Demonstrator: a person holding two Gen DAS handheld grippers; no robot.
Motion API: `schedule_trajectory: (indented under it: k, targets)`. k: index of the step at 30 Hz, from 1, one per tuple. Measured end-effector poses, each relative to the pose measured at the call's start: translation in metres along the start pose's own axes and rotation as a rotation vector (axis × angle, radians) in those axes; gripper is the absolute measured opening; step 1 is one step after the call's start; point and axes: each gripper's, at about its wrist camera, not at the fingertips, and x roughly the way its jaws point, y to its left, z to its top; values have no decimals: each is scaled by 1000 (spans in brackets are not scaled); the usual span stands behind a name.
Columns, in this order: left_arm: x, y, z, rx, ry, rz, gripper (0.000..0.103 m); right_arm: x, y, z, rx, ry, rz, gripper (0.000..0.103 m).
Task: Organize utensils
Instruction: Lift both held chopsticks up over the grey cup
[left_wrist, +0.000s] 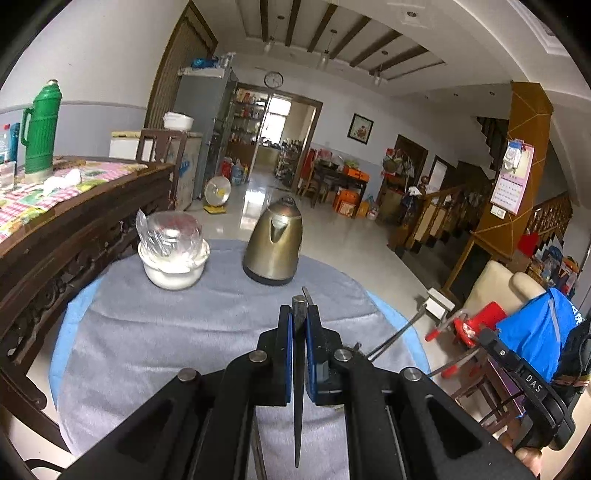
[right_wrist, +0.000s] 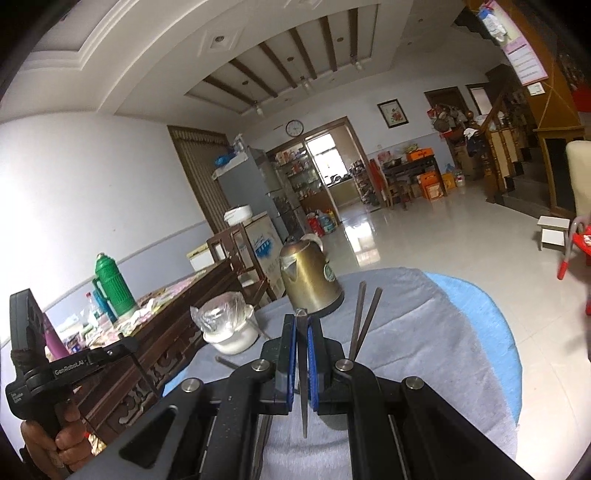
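Note:
In the left wrist view my left gripper is shut on a dark tapered chopstick, thick end at the fingertips, thin end pointing back at the camera. My right gripper is shut the same way on another dark chopstick. Both hang over a round table under a grey cloth. Two more dark chopsticks show just right of the right fingers; I cannot tell whether they rest on the cloth. The right gripper also appears at the far right of the left wrist view.
A brass kettle and a white bowl topped with a clear plastic bag stand at the table's far side. A dark carved wooden table with a green thermos adjoins on the left. A red child's chair stands to the right.

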Motion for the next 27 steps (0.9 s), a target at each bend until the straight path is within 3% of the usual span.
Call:
schedule_trajectory:
  k: [9, 17, 25, 27]
  targets:
    - [-5, -9, 17, 16, -48, 3, 7, -15, -16, 16, 48, -67, -19, 6]
    - [-7, -33, 56, 88, -191, 0, 7, -15, -18, 37, 46, -123, -40, 6]
    - [15, -65, 81, 153, -310, -82, 7, 6, -13, 39, -31, -90, -90, 6]
    - [29, -76, 80, 176, -306, -98, 7, 12, -16, 37, -28, -73, -93, 6]
